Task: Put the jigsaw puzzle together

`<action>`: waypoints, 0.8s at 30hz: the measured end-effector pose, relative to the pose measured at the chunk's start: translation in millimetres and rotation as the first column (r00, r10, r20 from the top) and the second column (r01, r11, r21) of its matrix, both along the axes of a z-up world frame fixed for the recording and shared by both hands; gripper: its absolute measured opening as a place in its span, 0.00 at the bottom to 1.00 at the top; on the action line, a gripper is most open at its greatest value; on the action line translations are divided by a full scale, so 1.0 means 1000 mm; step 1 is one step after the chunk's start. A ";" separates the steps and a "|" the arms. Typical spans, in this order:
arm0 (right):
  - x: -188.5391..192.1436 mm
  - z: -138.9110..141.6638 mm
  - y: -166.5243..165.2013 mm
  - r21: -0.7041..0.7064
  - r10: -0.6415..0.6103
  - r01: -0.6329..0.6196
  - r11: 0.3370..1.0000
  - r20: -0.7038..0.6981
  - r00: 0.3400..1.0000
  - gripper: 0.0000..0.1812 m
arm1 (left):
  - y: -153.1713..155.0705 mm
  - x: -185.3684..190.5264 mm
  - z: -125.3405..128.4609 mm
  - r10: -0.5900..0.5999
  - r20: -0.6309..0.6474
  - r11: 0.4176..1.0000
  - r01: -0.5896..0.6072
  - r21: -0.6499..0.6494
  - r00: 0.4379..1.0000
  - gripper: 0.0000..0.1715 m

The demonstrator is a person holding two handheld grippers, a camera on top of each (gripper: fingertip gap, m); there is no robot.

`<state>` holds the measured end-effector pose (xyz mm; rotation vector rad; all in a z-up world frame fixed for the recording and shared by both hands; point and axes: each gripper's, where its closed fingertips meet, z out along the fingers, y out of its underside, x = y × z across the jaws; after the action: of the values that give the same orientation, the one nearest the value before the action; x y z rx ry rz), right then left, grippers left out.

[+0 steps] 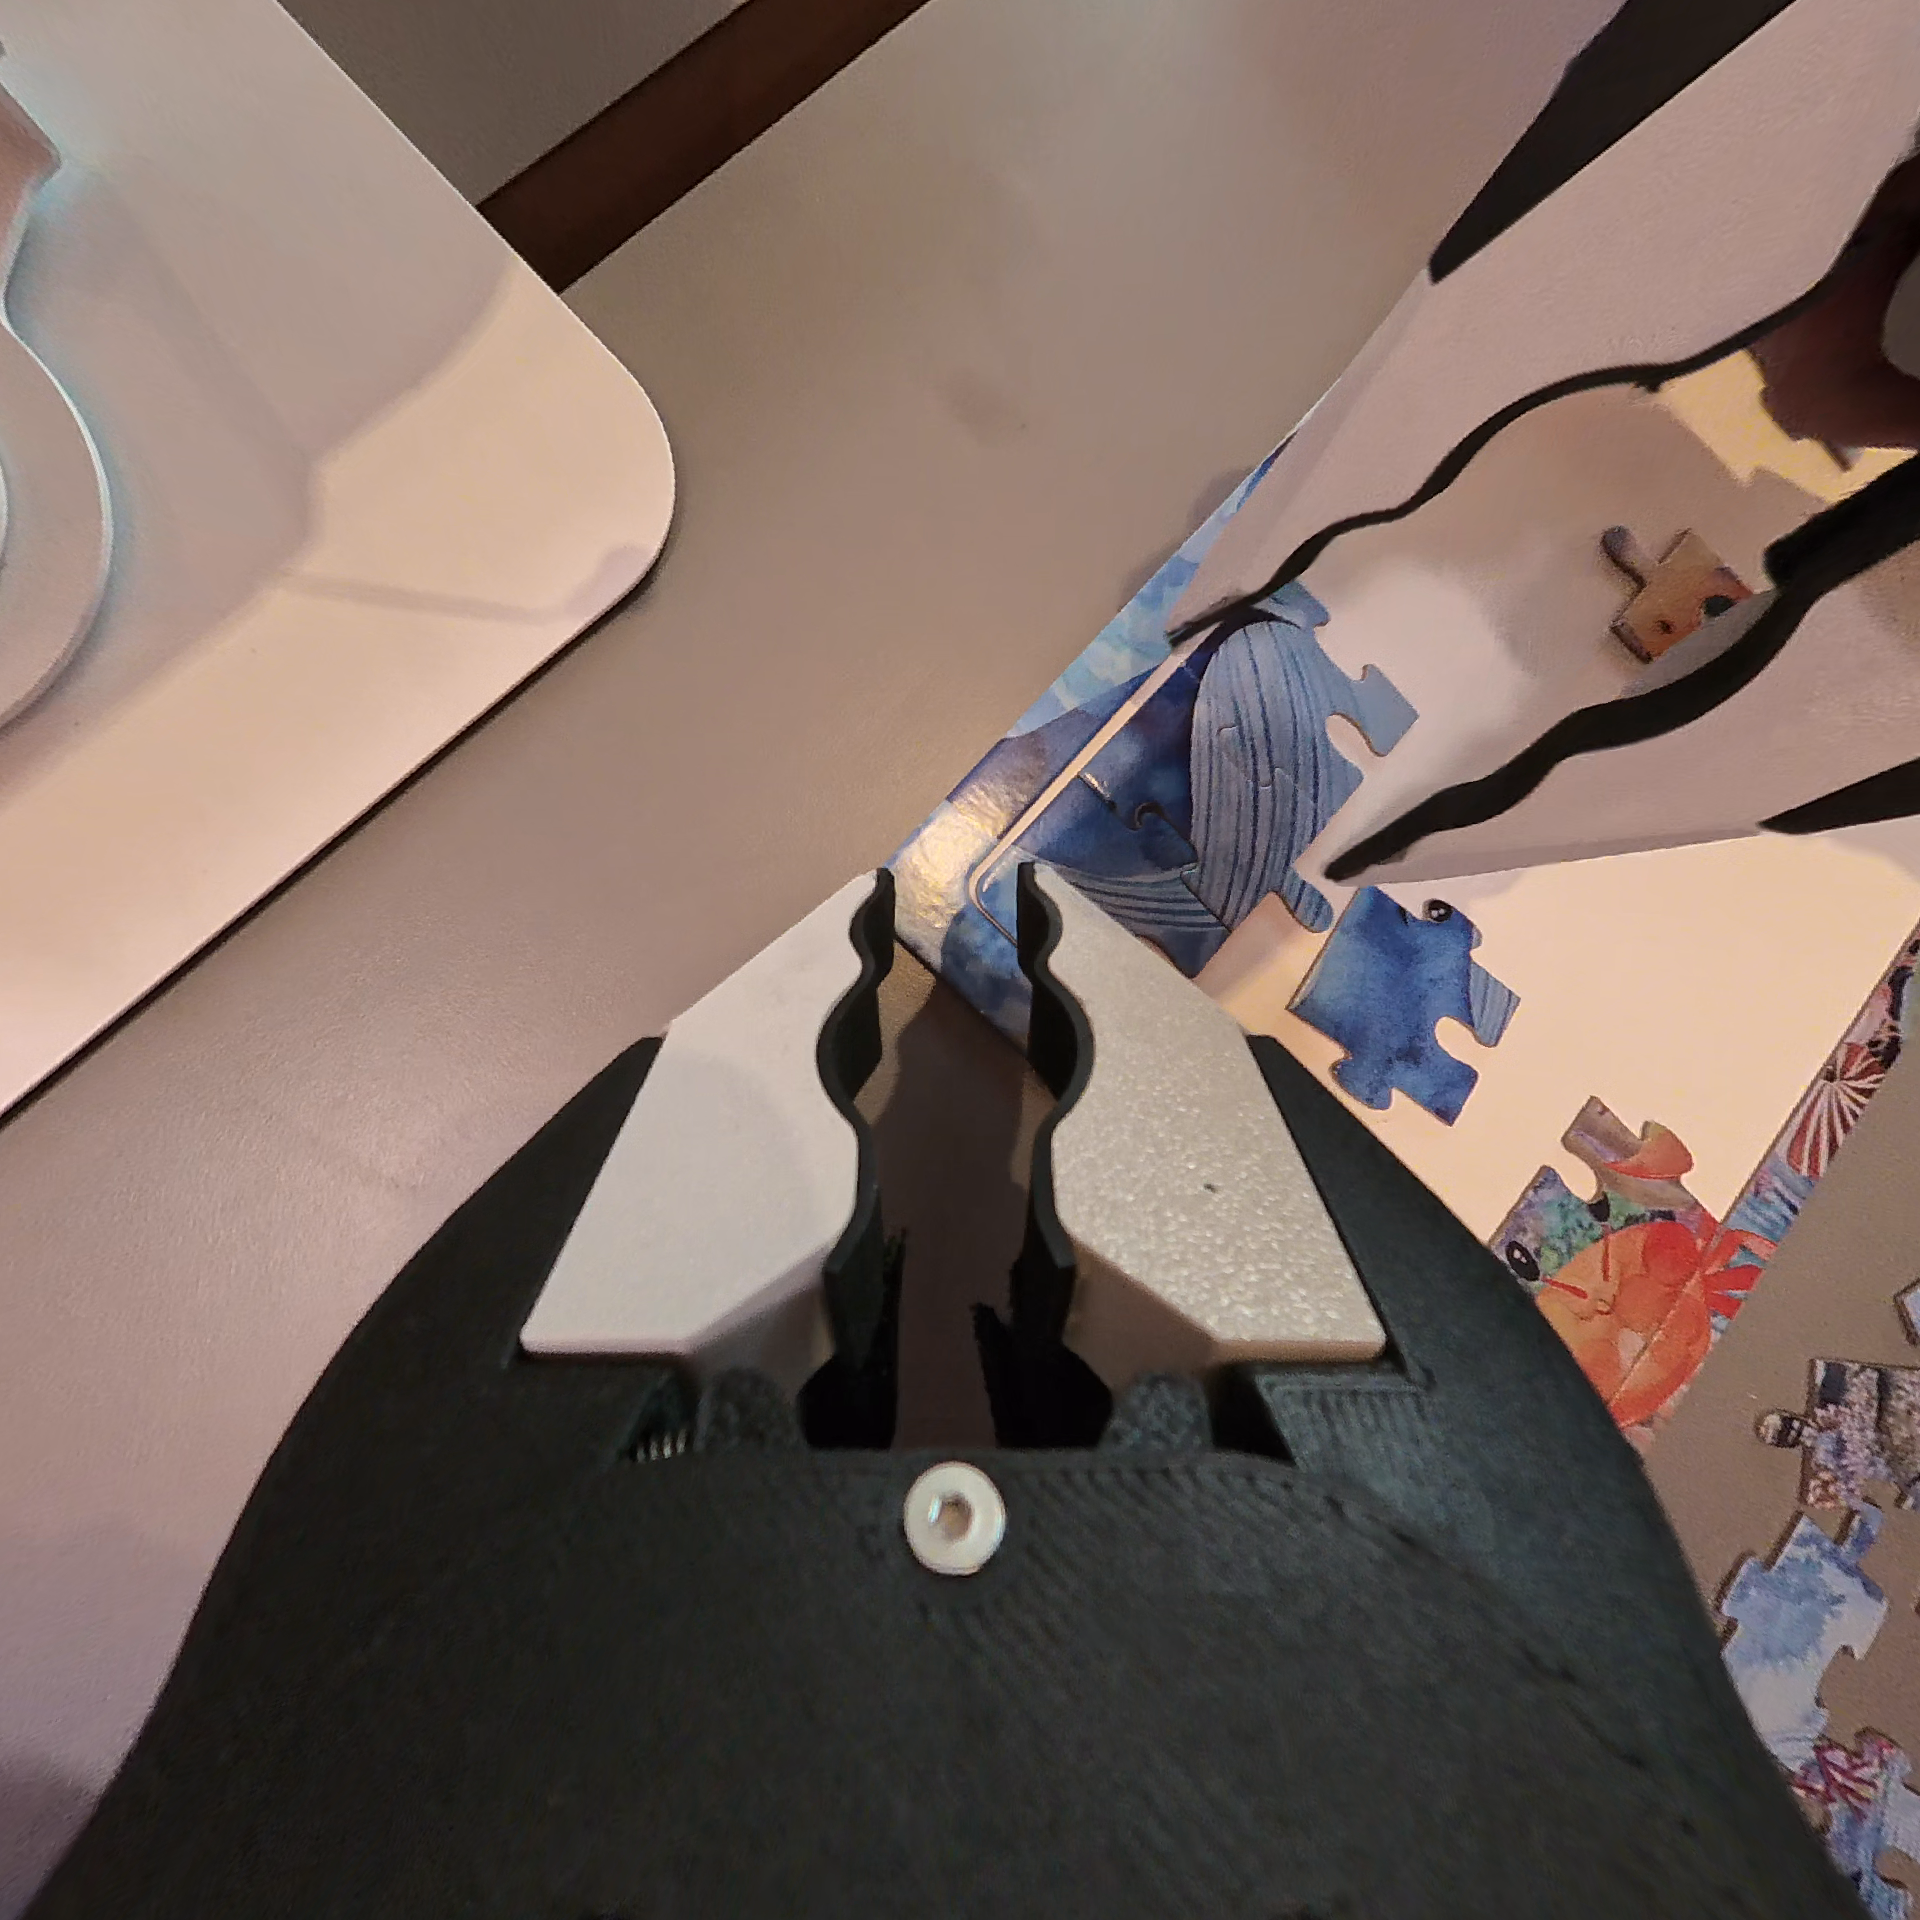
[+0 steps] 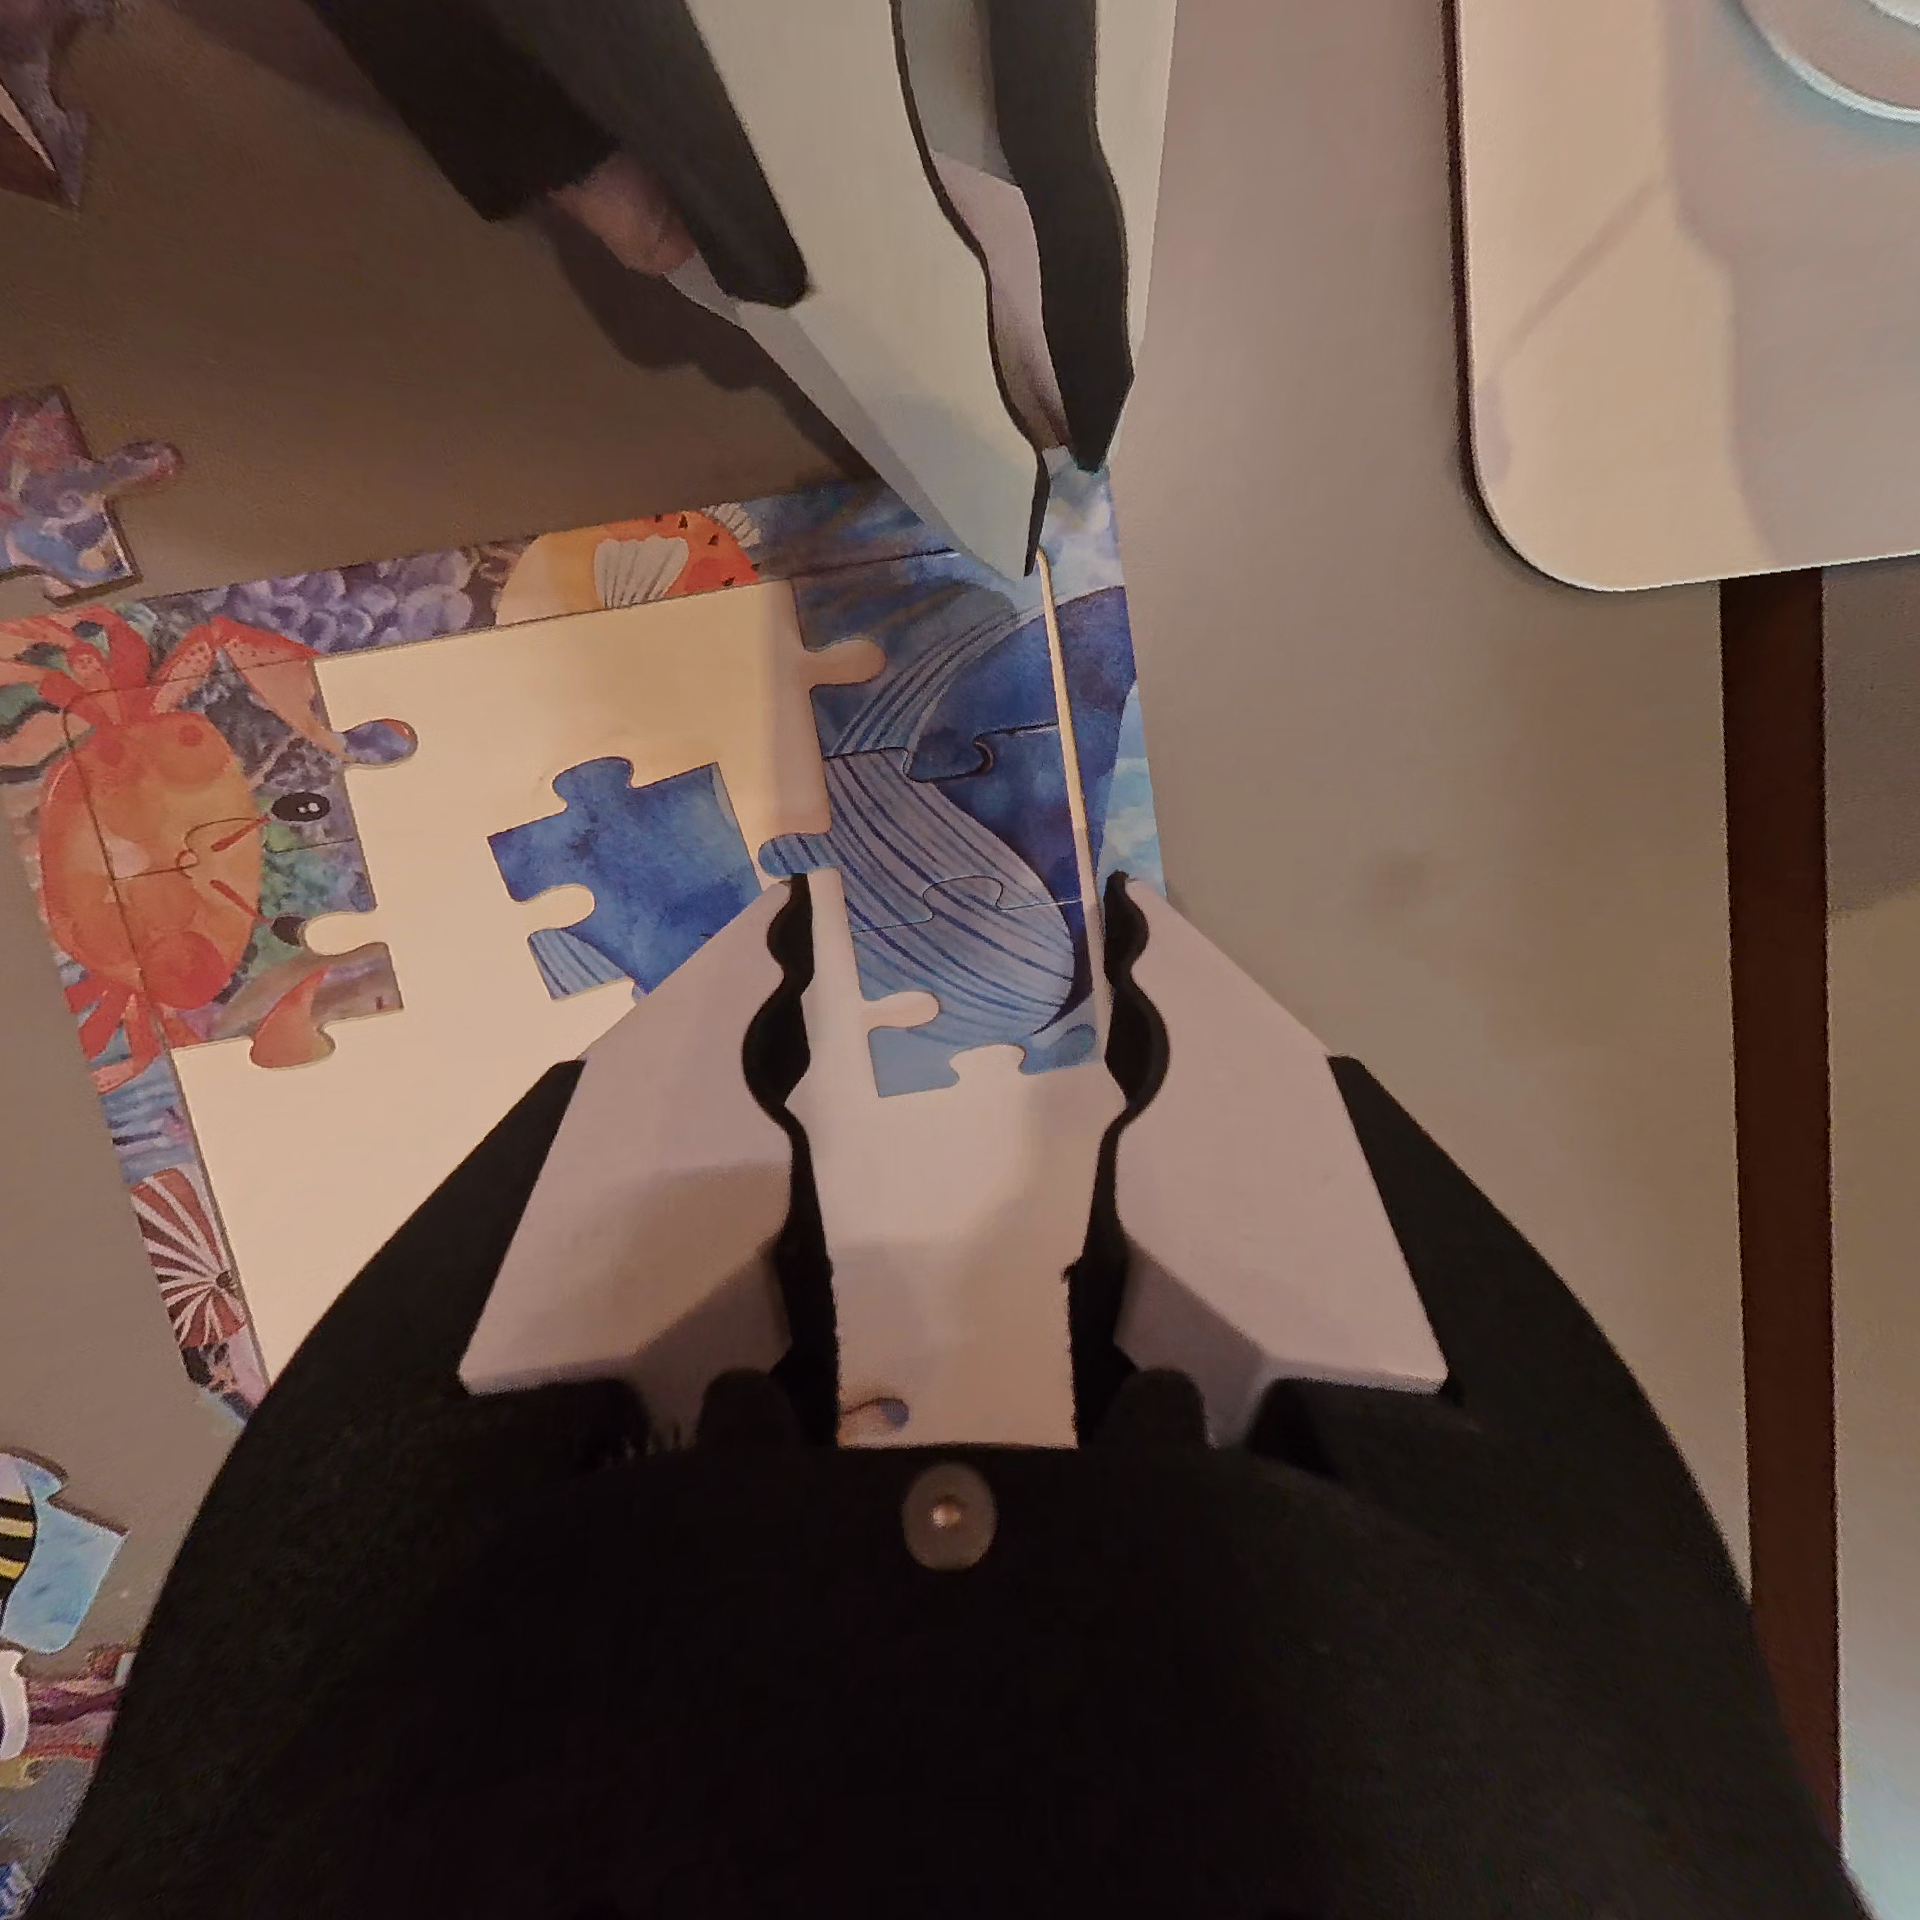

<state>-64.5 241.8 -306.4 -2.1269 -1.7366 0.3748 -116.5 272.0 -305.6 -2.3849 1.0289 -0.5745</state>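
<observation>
The puzzle tray (image 2: 540, 675) has a blue printed rim and a bare cream middle. Joined whale pieces (image 2: 956, 831) fill its right side and crab pieces (image 2: 156, 810) its left. A loose blue piece (image 2: 623, 873) lies tilted on the bare middle, apart from the whale. My right gripper (image 2: 956, 883) hovers open and empty over the whale pieces. My left gripper (image 1: 956, 881) has its jaws a little apart at the tray's corner (image 1: 940, 883), with nothing between them. In the left wrist view I see the whale (image 1: 1236, 769), the loose piece (image 1: 1392, 1008) and the right gripper (image 1: 1262, 743).
A white rounded-corner board (image 1: 312, 520) lies left of the tray, and also shows in the right wrist view (image 2: 1662, 312). Loose pieces (image 1: 1766, 1600) lie beside the tray, others in the right wrist view (image 2: 62, 499). The table's dark edge (image 2: 1771, 935) runs nearby. A hand (image 2: 623, 218) holds the left gripper. Across from one pair of fingers to the other is roughly 7 cm. The right tips stand about 4 cm off the loose blue piece (image 2: 623, 873). The left camera catches it too, in the left wrist view (image 1: 1406, 1012).
</observation>
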 end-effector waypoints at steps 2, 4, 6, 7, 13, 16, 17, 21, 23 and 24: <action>0.001 -0.005 0.001 0.007 0.007 -0.007 1.000 0.019 1.000 0.29 | 0.000 0.001 0.000 0.000 0.005 1.000 0.000 -0.001 1.000 0.13; 0.001 -0.005 0.000 0.002 0.006 -0.006 1.000 0.004 1.000 0.26 | 0.000 0.001 0.000 -0.001 0.005 1.000 0.001 -0.001 1.000 0.13; 0.001 -0.005 0.000 -0.001 0.009 -0.009 1.000 -0.004 1.000 0.23 | 0.000 0.001 0.000 -0.001 0.007 1.000 0.001 -0.001 1.000 0.12; 0.001 -0.005 0.000 0.000 0.012 -0.012 1.000 -0.006 1.000 0.23 | 0.000 0.001 0.000 0.000 0.008 1.000 0.000 -0.002 1.000 0.12; 0.007 -0.002 0.002 -0.004 -0.009 0.009 1.000 0.002 1.000 0.27 | 0.001 0.000 0.000 0.002 0.007 1.000 -0.002 -0.001 1.000 0.12; 0.013 -0.005 0.001 -0.015 -0.008 0.008 1.000 0.021 1.000 0.27 | 0.001 0.000 0.000 0.002 0.009 1.000 -0.002 -0.003 1.000 0.12; 0.013 -0.005 0.001 -0.020 -0.007 0.007 1.000 0.017 1.000 0.27 | 0.001 0.000 0.000 0.001 0.008 1.000 -0.001 -0.002 1.000 0.12; 0.017 -0.005 0.000 -0.021 0.001 0.000 1.000 0.030 1.000 0.24 | -0.001 0.000 0.000 -0.005 0.003 1.000 0.005 -0.004 1.000 0.13; 0.018 -0.005 0.000 -0.017 0.001 -0.001 1.000 0.033 0.999 0.24 | -0.001 0.000 0.000 -0.006 0.002 1.000 0.006 -0.006 1.000 0.13; 0.018 -0.005 0.000 -0.015 0.001 -0.001 1.000 0.034 0.999 0.24 | -0.001 0.000 0.000 -0.005 0.003 1.000 0.005 -0.007 1.000 0.13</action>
<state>-46.7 241.9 -311.9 -2.1549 -1.7586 0.3552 -116.7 271.1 -305.6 -2.3870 1.0334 -0.5847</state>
